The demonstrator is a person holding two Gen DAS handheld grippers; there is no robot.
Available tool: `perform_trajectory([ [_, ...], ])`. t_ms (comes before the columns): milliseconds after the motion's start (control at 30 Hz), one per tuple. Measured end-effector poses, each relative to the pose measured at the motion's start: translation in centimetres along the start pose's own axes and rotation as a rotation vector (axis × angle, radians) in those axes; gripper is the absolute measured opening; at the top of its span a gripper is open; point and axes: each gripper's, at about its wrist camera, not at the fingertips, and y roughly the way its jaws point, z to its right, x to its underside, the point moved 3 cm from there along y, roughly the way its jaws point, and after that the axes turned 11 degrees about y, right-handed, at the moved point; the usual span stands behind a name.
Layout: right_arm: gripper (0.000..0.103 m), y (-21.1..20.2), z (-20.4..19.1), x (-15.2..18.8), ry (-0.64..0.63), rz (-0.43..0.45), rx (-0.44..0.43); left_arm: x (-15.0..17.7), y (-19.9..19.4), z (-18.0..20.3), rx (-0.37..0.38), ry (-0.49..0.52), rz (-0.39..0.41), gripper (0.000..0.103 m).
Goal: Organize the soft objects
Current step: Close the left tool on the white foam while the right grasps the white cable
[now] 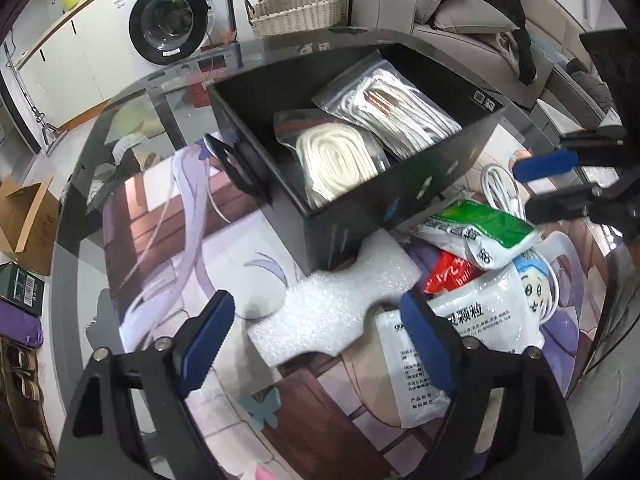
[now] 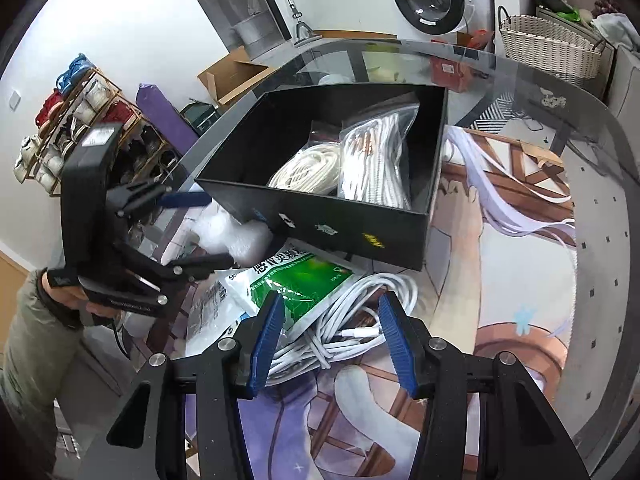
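Straddling white foam (image 1: 340, 312), left gripper (image 1: 320, 340) jaws spread; right gripper (image 2: 328, 340) (over cable (image 2: 344, 320)) seemingly unclamped.

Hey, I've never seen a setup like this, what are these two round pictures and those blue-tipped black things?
Each picture comes from a camera on a hand-held claw, looking along its fingers. A person holds one in each hand. The left claw stands open above a white foam piece. The right claw stands open over a coiled white cable. Neither holds anything. On the table sit a black box with two bagged ropes inside, and several packets, one of them green.
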Motion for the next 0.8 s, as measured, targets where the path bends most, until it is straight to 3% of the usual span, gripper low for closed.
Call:
perform_trajectory([
  [67, 0.051, 0.0, 0.2, -0.3, 0.016, -0.008, 0.003, 0.1, 0.2, 0.1, 0.02, -0.014, -0.03, 0.063],
  [233, 0.051, 0.2, 1.2, 0.1, 0.103, -0.049, -0.039, 1.3, -0.4, 0.3, 0.058, -0.081, -0.089, 0.061],
  [433, 0.051, 0.5, 1.9, 1.4, 0.125, -0.099, -0.041, 2.6, -2.4, 3.7, 0.124, 0.049, -0.12, 0.064],
  [500, 0.051, 0.9, 2.2, 1.8, 0.129, -0.121, -0.052, 2.0, -3.1, 4.1, 0.076, 0.067, -0.082, 0.066],
  [533, 0.051, 1.0, 2.3, 1.8, 0.128, -0.122, -0.05, 1.5, -3.5, 3.8, 0.015, 0.062, -0.049, 0.067],
  [633, 0.051, 1.7, 2.3, 1.4, 0.134, -0.12, -0.032, 0.7, -3.0, 3.7, 0.01, 0.054, -0.025, 0.076],
  [733, 0.051, 2.6, 1.5, 1.0, 0.118, -0.117, -0.013, 0.0, -1.0, 3.7, -0.048, 0.071, -0.064, 0.074],
  [800, 0.051, 3.0, 0.4, 1.0, 0.036, -0.1, 0.033, 0.0, -0.4, 3.6, -0.068, 0.05, -0.065, 0.065],
])
